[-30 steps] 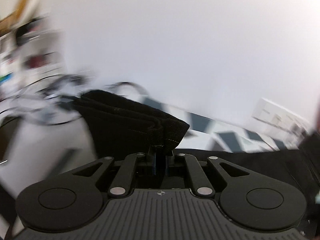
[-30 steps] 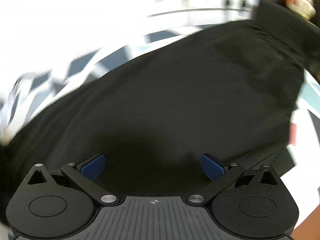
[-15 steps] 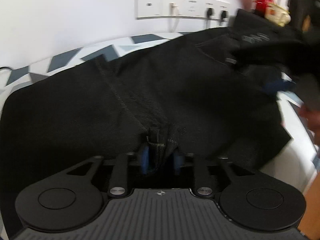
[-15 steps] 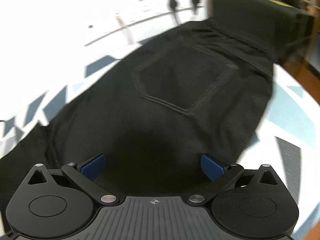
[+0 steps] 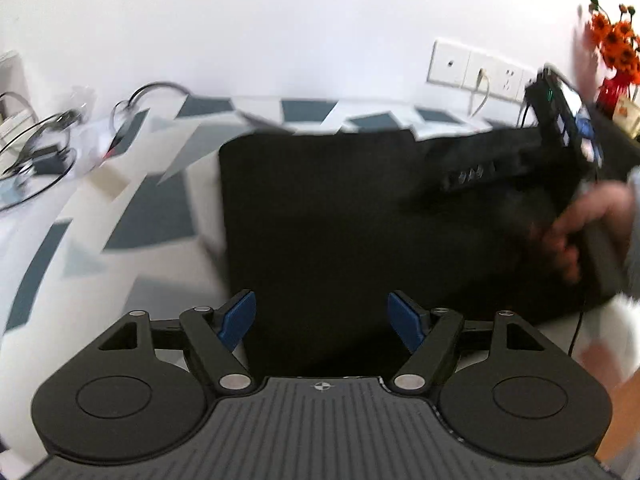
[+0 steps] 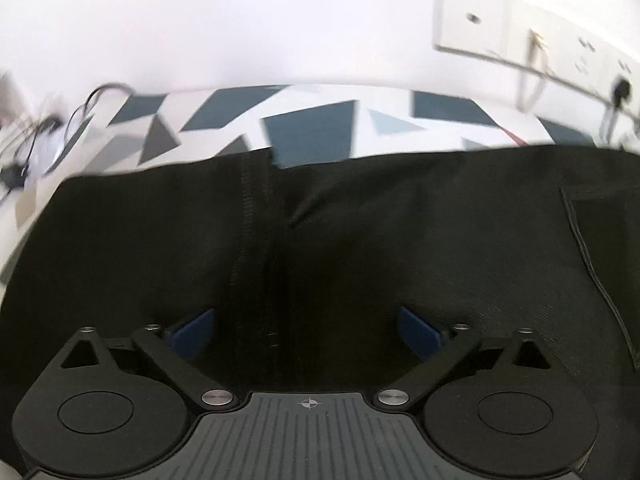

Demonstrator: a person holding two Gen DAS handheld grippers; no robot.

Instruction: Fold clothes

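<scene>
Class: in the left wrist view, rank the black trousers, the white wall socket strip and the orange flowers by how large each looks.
1. black trousers, by far the largest.
2. white wall socket strip.
3. orange flowers, cut off at the frame edge, so their place below the strip is unsure.

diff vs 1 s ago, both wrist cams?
The left hand-held gripper let go: a second ago it was shut on a fold of the black trousers, its jaws have just been opening, and nothing is pinched now. The right hand-held gripper has just been closing a little but is open over a seam, gripping nothing. Both views swung. Unchanged: trousers lie on the patterned cloth.
</scene>
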